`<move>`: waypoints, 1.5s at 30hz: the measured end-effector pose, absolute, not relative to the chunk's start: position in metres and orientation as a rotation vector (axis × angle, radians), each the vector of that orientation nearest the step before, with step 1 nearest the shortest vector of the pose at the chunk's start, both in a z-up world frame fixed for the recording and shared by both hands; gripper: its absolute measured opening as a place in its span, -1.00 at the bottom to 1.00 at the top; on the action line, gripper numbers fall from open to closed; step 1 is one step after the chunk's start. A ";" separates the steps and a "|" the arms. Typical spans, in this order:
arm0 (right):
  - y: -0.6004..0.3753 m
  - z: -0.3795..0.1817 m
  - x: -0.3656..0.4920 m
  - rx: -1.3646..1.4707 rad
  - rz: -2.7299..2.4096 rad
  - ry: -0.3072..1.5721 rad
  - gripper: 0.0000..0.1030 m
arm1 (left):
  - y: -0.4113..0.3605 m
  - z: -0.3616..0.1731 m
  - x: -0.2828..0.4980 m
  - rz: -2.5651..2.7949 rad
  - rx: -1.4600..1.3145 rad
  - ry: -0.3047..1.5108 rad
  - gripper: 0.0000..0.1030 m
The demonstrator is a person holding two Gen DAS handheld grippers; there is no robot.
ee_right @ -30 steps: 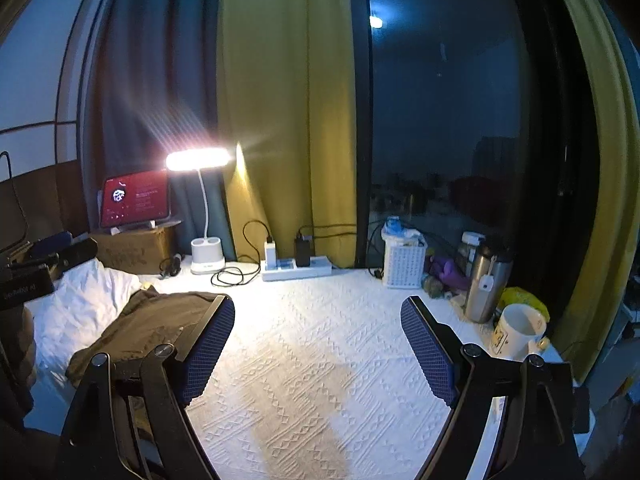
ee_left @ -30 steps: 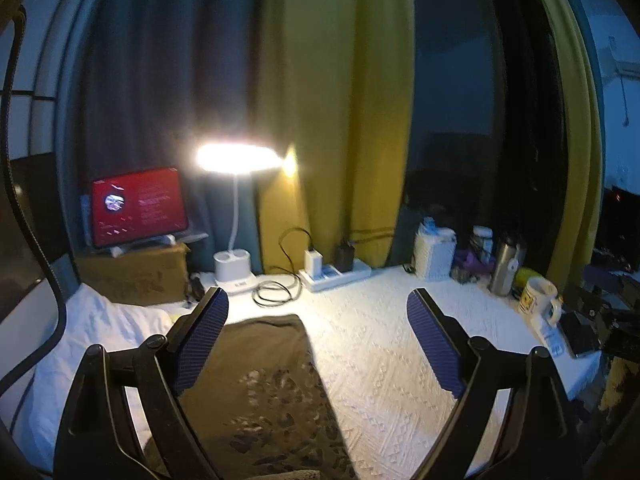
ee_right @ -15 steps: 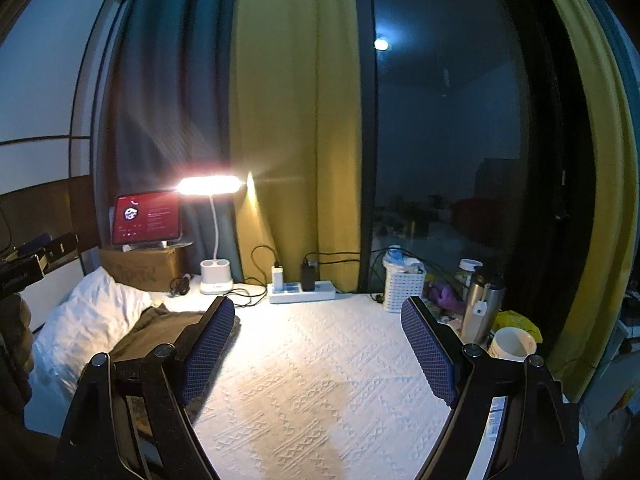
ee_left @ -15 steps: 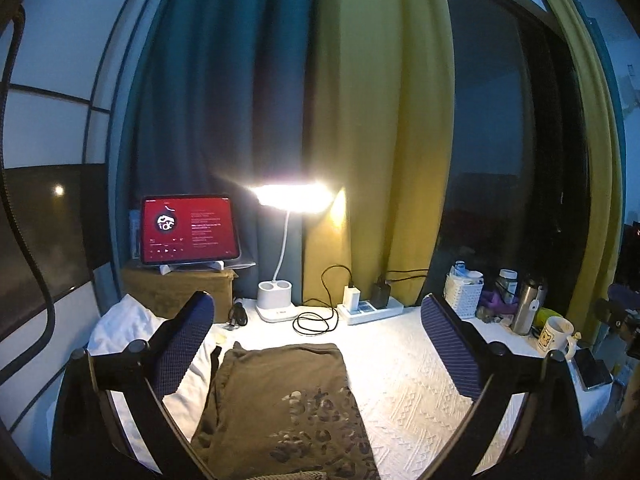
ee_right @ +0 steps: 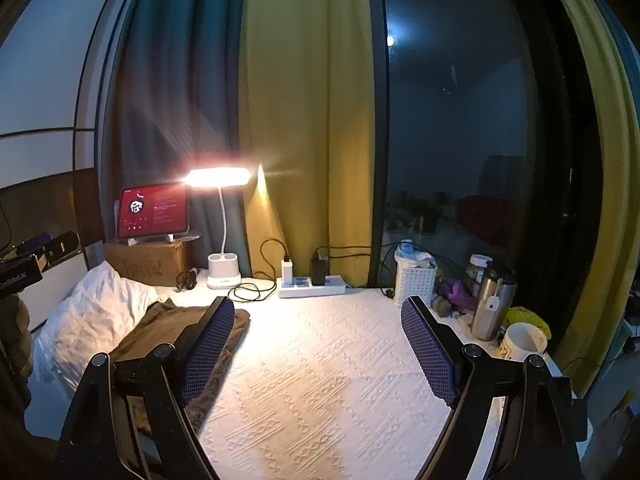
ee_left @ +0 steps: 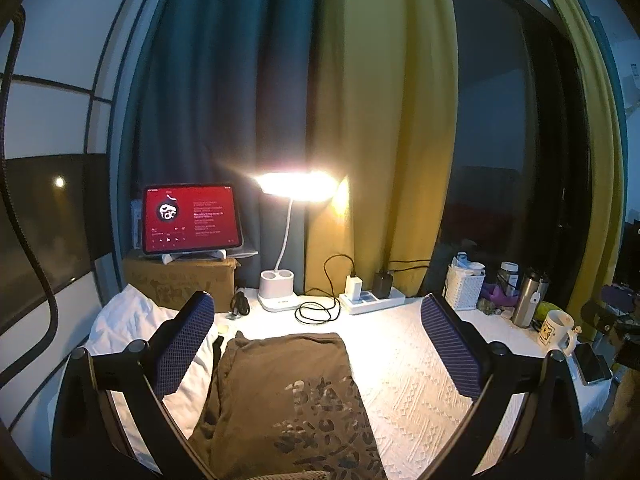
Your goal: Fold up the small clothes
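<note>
A brown garment (ee_left: 280, 396) with a pale print lies folded flat toward the left side of the counter (ee_right: 320, 360), which is covered by a white textured cloth; its left edge overlaps a rumpled white pillow (ee_left: 120, 324) at the counter's left edge. The left gripper (ee_left: 316, 344) hangs above the garment with its fingers (ee_left: 184, 344) spread wide and nothing between them. The right gripper (ee_right: 318, 344) is over the bare middle of the counter, fingers (ee_right: 428, 352) likewise wide apart and empty, its left finger in front of the garment's right edge. Along the far edge stand a lit desk lamp (ee_left: 280, 280), a power strip (ee_left: 372, 300) and a red-screened tablet (ee_left: 188, 220) on a cardboard box (ee_left: 180, 280). At the right edge are a white basket (ee_right: 414, 280), a steel flask (ee_right: 492, 304) and a mug (ee_right: 520, 342).
</note>
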State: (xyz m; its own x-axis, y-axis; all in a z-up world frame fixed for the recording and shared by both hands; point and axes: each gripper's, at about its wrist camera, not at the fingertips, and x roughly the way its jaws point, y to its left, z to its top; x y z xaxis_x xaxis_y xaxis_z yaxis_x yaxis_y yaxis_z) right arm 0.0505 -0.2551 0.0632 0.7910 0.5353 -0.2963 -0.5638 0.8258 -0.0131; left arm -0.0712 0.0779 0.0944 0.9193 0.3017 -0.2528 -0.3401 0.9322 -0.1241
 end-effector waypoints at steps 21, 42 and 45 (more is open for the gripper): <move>-0.249 0.057 0.051 -0.112 0.592 0.299 0.68 | 0.077 0.091 -0.070 0.331 -0.174 0.244 0.98; -0.248 0.054 0.049 -0.116 0.589 0.303 0.68 | 0.076 0.090 -0.070 0.333 -0.173 0.245 0.98; -0.249 0.051 0.049 -0.117 0.591 0.303 0.68 | 0.076 0.090 -0.070 0.332 -0.173 0.246 0.98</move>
State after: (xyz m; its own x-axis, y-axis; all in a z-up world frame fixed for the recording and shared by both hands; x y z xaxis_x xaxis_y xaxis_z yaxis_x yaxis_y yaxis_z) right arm 0.0490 -0.2490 0.0515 0.7876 0.5301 -0.3141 -0.5644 0.8252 -0.0223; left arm -0.0700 0.0759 0.0895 0.9160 0.3003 -0.2660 -0.3422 0.9310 -0.1272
